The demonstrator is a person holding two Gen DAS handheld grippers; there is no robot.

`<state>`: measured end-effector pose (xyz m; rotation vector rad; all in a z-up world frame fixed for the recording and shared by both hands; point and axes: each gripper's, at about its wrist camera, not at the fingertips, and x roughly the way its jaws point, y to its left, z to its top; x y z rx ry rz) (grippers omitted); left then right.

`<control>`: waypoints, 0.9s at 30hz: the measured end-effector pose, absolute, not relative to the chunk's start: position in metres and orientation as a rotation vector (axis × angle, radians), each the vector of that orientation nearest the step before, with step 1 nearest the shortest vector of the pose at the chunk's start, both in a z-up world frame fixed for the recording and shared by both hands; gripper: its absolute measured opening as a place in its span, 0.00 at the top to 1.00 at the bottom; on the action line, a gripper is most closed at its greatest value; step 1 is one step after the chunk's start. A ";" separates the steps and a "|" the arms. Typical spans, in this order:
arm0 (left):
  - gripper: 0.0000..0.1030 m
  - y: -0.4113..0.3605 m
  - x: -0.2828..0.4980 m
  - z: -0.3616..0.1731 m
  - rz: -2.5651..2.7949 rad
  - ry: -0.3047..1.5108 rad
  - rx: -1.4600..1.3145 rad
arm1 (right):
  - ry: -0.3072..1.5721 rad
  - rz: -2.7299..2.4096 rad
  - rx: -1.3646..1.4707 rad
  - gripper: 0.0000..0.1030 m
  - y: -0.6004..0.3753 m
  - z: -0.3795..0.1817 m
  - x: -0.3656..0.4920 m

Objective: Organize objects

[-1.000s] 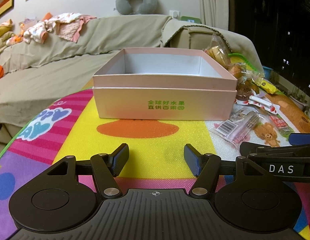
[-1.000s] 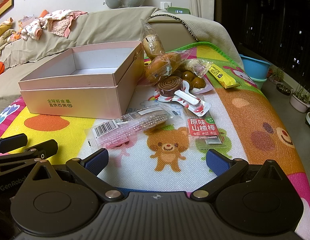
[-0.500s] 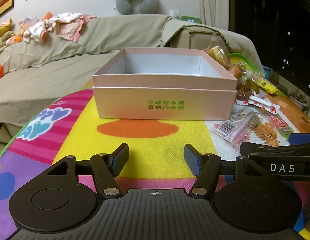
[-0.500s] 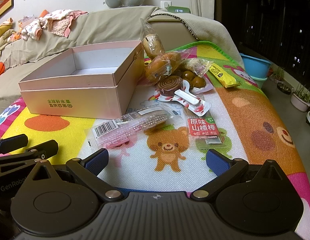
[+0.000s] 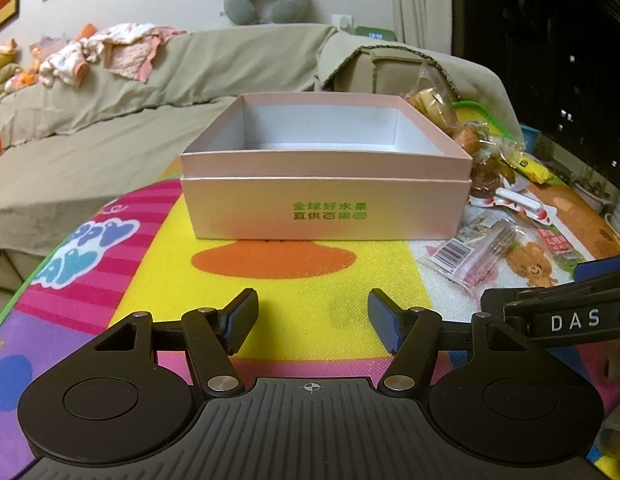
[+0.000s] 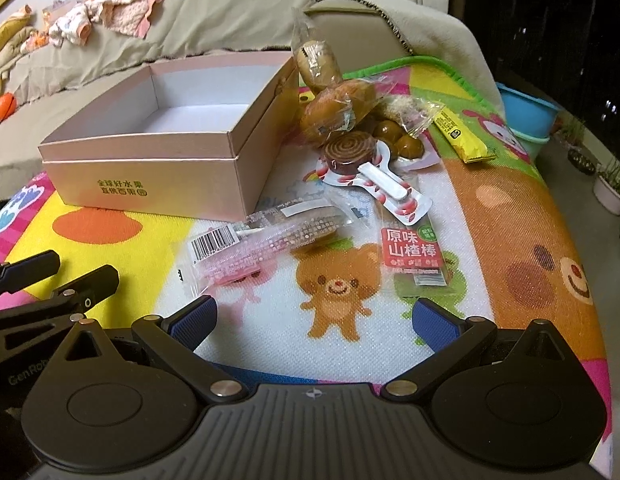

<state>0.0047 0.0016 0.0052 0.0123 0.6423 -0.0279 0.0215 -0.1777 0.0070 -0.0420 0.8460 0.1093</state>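
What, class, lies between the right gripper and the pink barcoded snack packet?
Nothing visible. The right gripper, jaws open and empty, faces bare play mat up to the pink packet, which lies in front of the pink box.

The left gripper [image 5: 313,322] is matte black plastic with a ribbed housing, 2 round discs, silver pivot screws and dark blue textured pads [image 5: 242,318]. The right gripper [image 6: 312,319] looks alike, with brighter blue pads [image 6: 192,320]; its side reads "DAS" in white.
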 end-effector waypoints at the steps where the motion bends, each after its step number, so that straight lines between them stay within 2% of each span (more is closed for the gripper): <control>1: 0.35 0.004 0.006 0.008 -0.041 0.648 0.010 | 0.869 0.122 -0.049 0.00 -0.178 0.009 0.025; 7: 0.36 0.027 0.012 0.039 -0.061 0.586 0.021 | 0.934 0.229 0.067 0.00 -0.194 0.029 0.033; 15: 0.36 0.078 0.047 0.079 0.060 0.476 -0.007 | 0.545 0.108 -0.063 0.00 -0.197 0.096 0.005; 18: 0.36 0.092 0.071 0.080 0.047 0.521 -0.028 | 0.448 0.089 -0.069 0.00 -0.205 0.113 0.004; 23: 0.37 0.096 0.105 0.072 0.006 0.580 -0.066 | 0.491 0.158 -0.052 0.00 -0.220 0.117 0.017; 27: 0.37 0.092 0.131 0.063 -0.029 0.599 -0.069 | 0.586 0.215 -0.093 0.00 -0.216 0.092 0.023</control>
